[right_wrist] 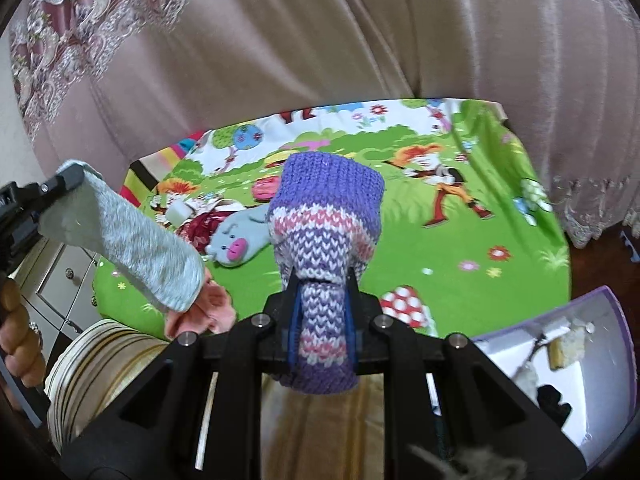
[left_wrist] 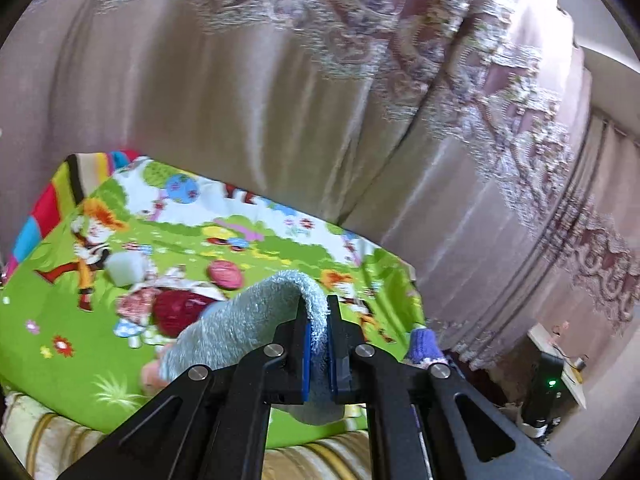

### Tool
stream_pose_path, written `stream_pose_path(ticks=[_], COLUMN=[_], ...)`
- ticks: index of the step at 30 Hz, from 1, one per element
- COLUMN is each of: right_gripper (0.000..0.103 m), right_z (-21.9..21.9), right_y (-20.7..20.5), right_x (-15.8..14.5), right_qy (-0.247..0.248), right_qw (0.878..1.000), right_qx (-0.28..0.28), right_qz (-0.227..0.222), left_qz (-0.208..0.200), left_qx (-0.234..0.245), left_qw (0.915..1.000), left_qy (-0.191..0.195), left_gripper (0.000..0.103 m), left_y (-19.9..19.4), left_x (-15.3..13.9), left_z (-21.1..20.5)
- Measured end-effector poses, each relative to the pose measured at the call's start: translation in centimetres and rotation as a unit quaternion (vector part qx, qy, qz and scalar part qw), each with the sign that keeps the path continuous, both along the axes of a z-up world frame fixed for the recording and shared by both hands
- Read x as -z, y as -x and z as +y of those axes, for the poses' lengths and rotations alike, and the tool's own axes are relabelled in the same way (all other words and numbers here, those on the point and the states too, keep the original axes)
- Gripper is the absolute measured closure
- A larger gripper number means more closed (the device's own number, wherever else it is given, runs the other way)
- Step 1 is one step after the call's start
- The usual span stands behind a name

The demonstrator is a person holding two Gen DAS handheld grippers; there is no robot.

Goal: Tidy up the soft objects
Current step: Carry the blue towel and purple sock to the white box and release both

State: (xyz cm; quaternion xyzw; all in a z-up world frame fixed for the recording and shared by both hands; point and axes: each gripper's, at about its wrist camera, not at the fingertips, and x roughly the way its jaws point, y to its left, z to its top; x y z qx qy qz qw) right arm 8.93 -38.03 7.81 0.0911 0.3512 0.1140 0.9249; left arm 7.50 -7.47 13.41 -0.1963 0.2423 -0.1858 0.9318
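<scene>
My left gripper (left_wrist: 316, 304) is shut on a pale blue terry sock (left_wrist: 240, 320), which droops to the left above the cartoon play mat (left_wrist: 60, 340). From the right wrist view the same gripper (right_wrist: 74, 174) shows at the left, with the sock (right_wrist: 120, 240) hanging slantwise from it. My right gripper (right_wrist: 322, 280) is shut on a purple, pink and white knitted sock (right_wrist: 326, 208), whose cuff stands up above the jaws. On the mat (right_wrist: 500, 280) lie a blue pig-faced soft toy (right_wrist: 236, 244), a dark red soft item (left_wrist: 176, 312) and a white block (left_wrist: 126, 268).
Pinkish curtains (left_wrist: 280, 100) hang behind the mat. A striped cushion (right_wrist: 104, 352) sits at the near edge. A purple-rimmed box (right_wrist: 600, 312) with small items is at the right, white drawers (right_wrist: 60, 280) at the left. A person's hand (right_wrist: 208, 308) shows under the blue sock.
</scene>
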Motion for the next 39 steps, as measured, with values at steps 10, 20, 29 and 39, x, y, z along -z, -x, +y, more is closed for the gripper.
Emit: stream_pose_path(ticks=[10,20,29,39], right_gripper=[0.082,0.082,0.082,0.079], right_z=[-7.2,-14.1,-18.5,-20.9], right_y=[4.2,7.8,10.1,11.4], right_x=[-0.8,-0.7,0.3,1.4], right_qy=[0.012,0.022,0.032,0.032], right_qw=[0.997,0.989,0.981,0.974], right_qx=[0.073,0.145,0.19,0.222], right_qz=[-0.003,-0.004,0.011,0.029], left_qz=[-0.005,0.034,0.099,0.194], left_qx=[0.12,0.258,0.343,0.371], left_qw=[0.9928,0.9655,0.9341,0.9043], left_qy=[0.001,-0.009,-0.012,-0.081], left_gripper=[0.097,0.097,0.097,0.051], left_y=[1.7,4.7,7.3,8.1], left_x=[-1.4,-0.1,2.9,7.1], left_z=[-9.6,-19.7,-25.3,-28.5])
